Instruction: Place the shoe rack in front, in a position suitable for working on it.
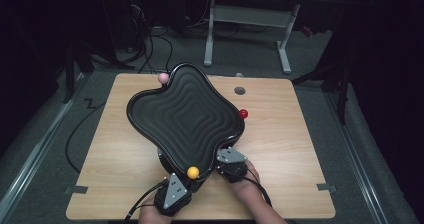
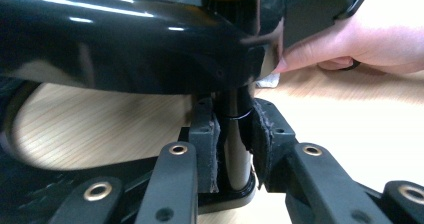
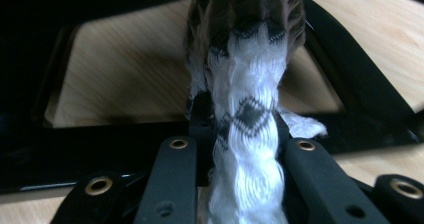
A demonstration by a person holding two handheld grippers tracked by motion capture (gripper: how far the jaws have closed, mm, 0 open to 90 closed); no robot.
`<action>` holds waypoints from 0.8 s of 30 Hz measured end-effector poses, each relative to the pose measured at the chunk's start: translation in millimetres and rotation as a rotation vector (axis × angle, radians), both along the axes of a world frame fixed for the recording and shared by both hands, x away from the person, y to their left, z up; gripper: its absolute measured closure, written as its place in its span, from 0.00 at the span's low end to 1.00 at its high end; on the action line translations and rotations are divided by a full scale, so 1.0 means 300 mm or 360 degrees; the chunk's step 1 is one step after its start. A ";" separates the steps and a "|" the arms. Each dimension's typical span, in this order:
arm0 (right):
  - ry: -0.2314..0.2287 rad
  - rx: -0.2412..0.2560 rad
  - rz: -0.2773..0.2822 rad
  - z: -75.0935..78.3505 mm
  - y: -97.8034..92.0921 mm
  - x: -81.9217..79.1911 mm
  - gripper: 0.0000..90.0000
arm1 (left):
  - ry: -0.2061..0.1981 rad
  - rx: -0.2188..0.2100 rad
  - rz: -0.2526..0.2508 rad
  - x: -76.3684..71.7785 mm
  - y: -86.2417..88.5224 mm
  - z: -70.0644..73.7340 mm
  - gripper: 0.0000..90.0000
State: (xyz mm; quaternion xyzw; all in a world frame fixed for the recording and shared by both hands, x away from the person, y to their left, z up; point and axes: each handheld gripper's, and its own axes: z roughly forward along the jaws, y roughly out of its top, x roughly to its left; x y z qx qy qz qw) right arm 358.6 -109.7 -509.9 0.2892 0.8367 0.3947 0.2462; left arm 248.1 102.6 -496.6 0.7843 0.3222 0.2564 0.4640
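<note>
Evidently the left gripper (image 2: 234,149) was clamped on the black tray's (image 1: 187,116) stem (image 2: 235,149), while the right gripper (image 3: 235,149) pinched a white cloth (image 3: 245,134) between its jaws.

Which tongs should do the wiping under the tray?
Right. The right tongs are clamped on the white cloth below the black tray; the left tongs grip its stand post, steadying it.

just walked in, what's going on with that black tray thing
A person works at a wooden table with a gripper in each hand. The left gripper is shut on the post under a wavy black tray, which has pink, red and yellow balls at its corners. The right gripper is shut on a white patterned cloth at the tray's underside, seemingly wiping it.
</note>
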 end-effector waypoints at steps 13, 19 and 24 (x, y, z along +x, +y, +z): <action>0.0055 -0.0003 0.0017 0.007 0.010 -0.020 0.87 | -0.0025 0.0032 0.0214 0.055 0.086 -0.001 0.81; 0.0062 0.0017 -0.0057 0.011 -0.016 -0.045 0.83 | -0.0014 0.0028 0.0151 0.072 0.069 0.001 0.81; 0.0091 0.0077 -0.0050 0.028 -0.047 -0.078 0.82 | 0.0010 -0.0039 0.0136 0.081 0.072 0.015 0.74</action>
